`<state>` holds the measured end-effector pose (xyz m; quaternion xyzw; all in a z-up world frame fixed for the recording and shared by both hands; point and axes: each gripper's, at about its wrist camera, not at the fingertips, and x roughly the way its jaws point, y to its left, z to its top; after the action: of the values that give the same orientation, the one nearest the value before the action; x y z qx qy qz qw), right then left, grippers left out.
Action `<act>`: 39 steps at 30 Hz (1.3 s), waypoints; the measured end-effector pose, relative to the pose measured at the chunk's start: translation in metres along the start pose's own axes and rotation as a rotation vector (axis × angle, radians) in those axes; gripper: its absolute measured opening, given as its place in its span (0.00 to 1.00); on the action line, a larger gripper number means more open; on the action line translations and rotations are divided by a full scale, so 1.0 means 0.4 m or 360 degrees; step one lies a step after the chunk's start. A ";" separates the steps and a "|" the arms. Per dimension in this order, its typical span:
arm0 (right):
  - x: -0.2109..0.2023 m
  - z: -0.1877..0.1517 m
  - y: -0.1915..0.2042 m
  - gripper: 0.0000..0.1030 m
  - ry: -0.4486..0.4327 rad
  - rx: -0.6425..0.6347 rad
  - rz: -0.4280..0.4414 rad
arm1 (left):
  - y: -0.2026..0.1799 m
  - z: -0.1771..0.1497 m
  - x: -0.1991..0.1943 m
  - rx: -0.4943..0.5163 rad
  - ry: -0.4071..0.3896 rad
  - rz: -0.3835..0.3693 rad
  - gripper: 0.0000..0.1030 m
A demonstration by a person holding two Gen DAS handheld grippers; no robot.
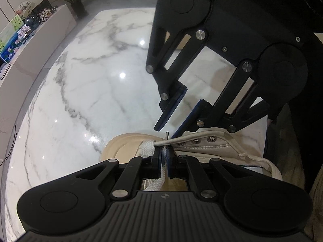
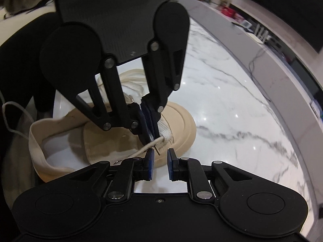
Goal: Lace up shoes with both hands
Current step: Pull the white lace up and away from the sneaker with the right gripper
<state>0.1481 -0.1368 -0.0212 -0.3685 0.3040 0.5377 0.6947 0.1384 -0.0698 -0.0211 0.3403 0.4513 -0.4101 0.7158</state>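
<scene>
A: L gripper (image 1: pixel 165 154)?
B: Fingers clenched on the white shoelace (image 1: pixel 147 147), low centre of frame.
A: R gripper (image 2: pixel 160 156)?
B: Fingers spread, holding nothing, just above the lace's metal tip (image 2: pixel 157 151). Beige sneaker (image 2: pixel 181 125) on marble counter (image 2: pixel 232 109).

Beige canvas shoe (image 1: pixel 203 147) half-hidden behind black left gripper (image 1: pixel 165 157)

Its heel leaves the frame; far shelf ornaments (image 2: pixel 232 10) blur.

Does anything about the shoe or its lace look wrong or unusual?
Nothing is spilled or broken. The beige shoe is barely laced: its eyelets stand empty. The white lace is pinched in the shut left gripper, its metal tip poking out; the right gripper is open.
</scene>
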 end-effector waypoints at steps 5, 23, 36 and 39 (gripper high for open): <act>0.005 -0.003 0.007 0.07 -0.0006 -0.0163 0.0041 | 0.002 -0.001 0.005 0.0013 0.0005 0.0001 0.05; -0.015 -0.007 0.043 0.02 0.0108 -0.0068 -0.0069 | -0.043 -0.050 -0.084 -0.0085 -0.0033 0.0120 0.20; -0.157 -0.039 0.065 0.01 0.0268 0.0106 -0.0303 | -0.103 -0.120 -0.145 -0.0351 -0.0107 0.0236 0.20; -0.214 -0.058 0.068 0.01 0.0334 0.0172 -0.0391 | -0.109 -0.142 -0.160 -0.0390 -0.0103 0.0275 0.20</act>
<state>0.1009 -0.1968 0.0314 -0.4191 0.3559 0.3902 0.7385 0.0622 -0.0222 0.0124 0.2745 0.4437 -0.2997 0.7987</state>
